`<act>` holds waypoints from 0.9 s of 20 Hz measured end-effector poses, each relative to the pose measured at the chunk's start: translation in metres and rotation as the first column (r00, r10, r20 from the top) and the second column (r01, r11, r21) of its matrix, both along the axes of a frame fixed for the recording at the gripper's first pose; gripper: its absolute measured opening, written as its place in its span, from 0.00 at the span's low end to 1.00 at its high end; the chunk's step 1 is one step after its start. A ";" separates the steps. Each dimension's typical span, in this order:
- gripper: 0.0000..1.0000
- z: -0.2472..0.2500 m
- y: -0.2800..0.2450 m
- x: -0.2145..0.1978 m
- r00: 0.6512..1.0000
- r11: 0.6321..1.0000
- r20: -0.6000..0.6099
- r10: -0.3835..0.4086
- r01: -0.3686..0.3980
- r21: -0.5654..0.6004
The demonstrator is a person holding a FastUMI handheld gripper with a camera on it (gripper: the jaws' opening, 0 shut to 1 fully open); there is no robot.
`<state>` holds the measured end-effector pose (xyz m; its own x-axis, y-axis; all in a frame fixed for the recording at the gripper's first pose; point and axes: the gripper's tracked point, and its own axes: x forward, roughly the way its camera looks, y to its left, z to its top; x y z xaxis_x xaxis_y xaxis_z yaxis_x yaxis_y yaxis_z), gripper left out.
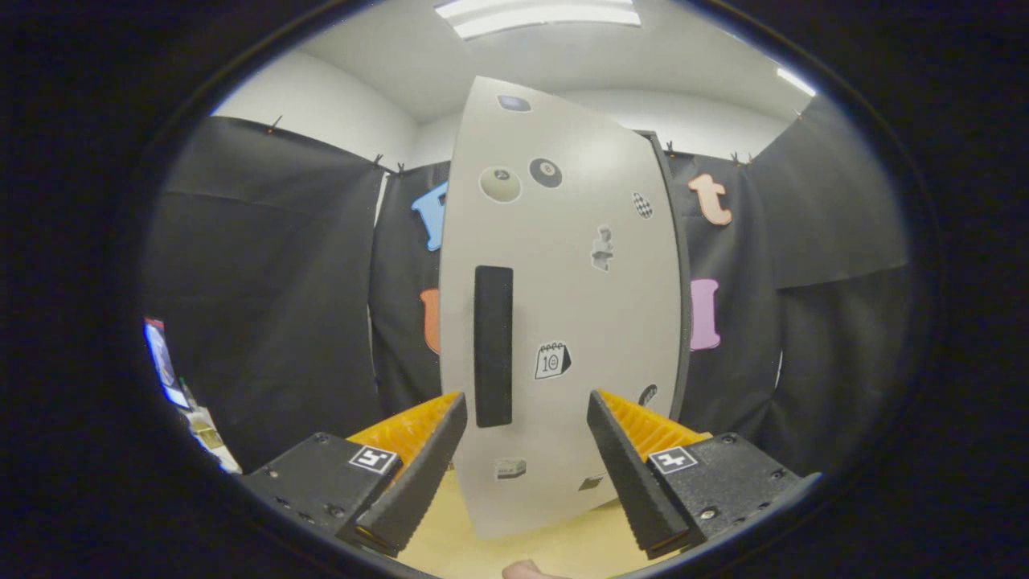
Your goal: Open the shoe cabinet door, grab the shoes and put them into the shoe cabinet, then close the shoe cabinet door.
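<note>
Shoe cabinet door [563, 305] stands right ahead of the gripper [526, 418], pale grey with a bunch of stickers on it and a dark vertical handle [493, 346] set toward its left side. It looks closed from here (could be closed before the shoes go in, or closed again with them already inside, this one moment fits both). I can't spot any shoes, so no telling where they sit.

The fingers are spread wide with nothing between them, and the handle sits just ahead, closer to the left finger than the right. The cabinet stands on a light wood surface [579, 543].

If the door is what's being worked, my take: line the gap up on that handle so it sits between both fingers, not off to one side, then close squarely across its narrow width. A skewed bite on a slim bar like that would probably slip once any pull starts.
</note>
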<state>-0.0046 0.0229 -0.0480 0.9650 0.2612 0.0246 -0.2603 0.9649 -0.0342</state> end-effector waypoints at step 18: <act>0.99 -0.002 -0.035 -0.086 0.992 0.992 0.014 -0.128 0.127 0.020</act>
<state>-0.0907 -0.0121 -0.0498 0.9898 0.1354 0.0435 -0.1347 0.9907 -0.0186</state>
